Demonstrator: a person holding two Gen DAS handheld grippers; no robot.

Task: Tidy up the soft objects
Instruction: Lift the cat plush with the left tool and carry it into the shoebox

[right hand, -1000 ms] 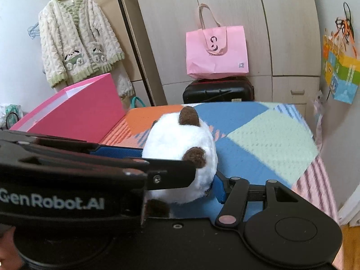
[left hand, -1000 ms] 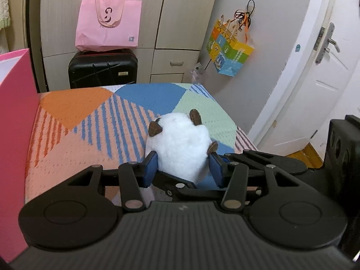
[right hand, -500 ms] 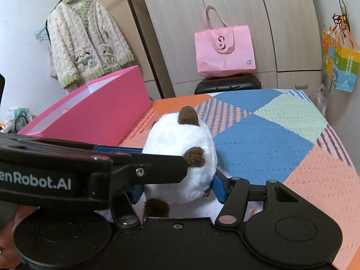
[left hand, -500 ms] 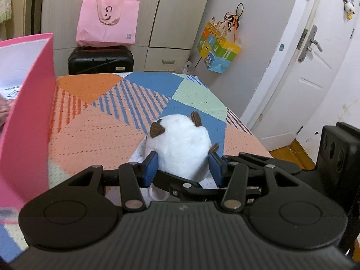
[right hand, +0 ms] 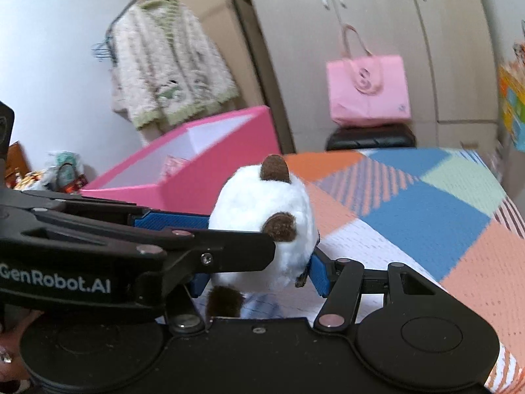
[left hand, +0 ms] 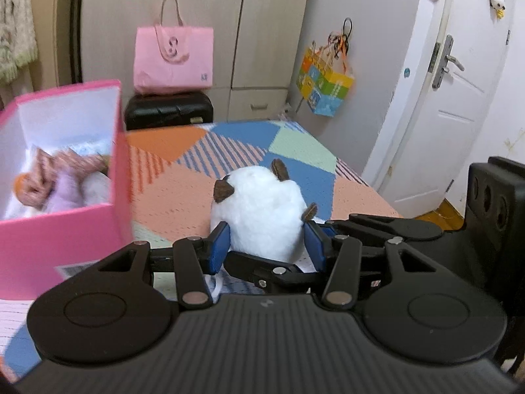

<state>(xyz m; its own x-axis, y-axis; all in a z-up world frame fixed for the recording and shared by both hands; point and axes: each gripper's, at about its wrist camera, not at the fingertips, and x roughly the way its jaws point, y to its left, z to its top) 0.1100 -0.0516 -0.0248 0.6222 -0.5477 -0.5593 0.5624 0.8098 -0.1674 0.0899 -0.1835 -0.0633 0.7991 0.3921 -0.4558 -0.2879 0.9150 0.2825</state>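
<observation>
A round white plush toy (left hand: pixel 262 210) with brown ears hangs above the patchwork bedspread (left hand: pixel 183 184), gripped from two sides. My left gripper (left hand: pixel 267 246) is shut on it, blue pads pressed into its lower flanks. In the right wrist view my right gripper (right hand: pixel 259 275) is also shut on the plush toy (right hand: pixel 262 210), and the left gripper's arm (right hand: pixel 137 243) crosses in front from the left. An open pink box (left hand: pixel 59 236) stands to the left, with several soft toys (left hand: pixel 62 184) lying inside. The pink box (right hand: pixel 223 170) sits just behind the plush in the right wrist view.
A pink tote bag (left hand: pixel 174 59) rests on a black suitcase (left hand: pixel 169 110) against the wardrobe beyond the bed. A colourful bag (left hand: pixel 325 88) hangs on the wall, and a white door (left hand: pixel 459 98) is at right. A knitted cardigan (right hand: pixel 170 65) hangs at the left.
Both grippers have carried the plush leftward and slightly up towards the pink box. The box's open inside and the toys in it have come into the left wrist view.
</observation>
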